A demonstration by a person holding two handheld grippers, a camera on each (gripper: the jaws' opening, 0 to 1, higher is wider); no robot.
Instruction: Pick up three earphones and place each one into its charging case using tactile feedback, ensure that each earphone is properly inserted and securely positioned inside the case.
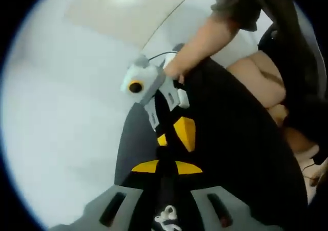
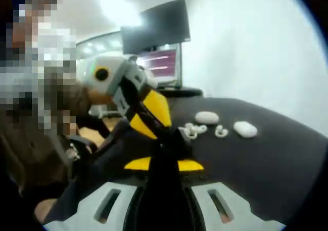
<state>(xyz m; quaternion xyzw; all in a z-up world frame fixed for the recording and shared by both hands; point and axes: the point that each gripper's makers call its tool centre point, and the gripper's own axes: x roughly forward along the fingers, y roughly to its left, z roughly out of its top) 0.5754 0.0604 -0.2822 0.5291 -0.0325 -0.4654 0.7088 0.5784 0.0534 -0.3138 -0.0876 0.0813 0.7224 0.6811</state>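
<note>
Two white charging cases (image 2: 206, 117) (image 2: 245, 129) lie on the black table (image 2: 271, 164) in the right gripper view. Beside them are white earphones, a small cluster (image 2: 192, 130) and a single one (image 2: 221, 132). My right gripper (image 2: 166, 150) has its jaws pressed together, and they meet the tips of my left gripper (image 2: 165, 129), which comes in from the left. In the left gripper view my left gripper (image 1: 164, 162) is shut too and touches the right gripper (image 1: 177, 132), held by a hand (image 1: 177, 67). Whatever may sit between the tips is hidden.
A dark monitor (image 2: 161, 31) and a lit screen (image 2: 163, 64) stand behind the table. The person's arm (image 1: 215, 31) and legs (image 1: 261, 82) are at the table's edge (image 1: 128, 139). A pale floor (image 1: 61, 128) lies beyond it.
</note>
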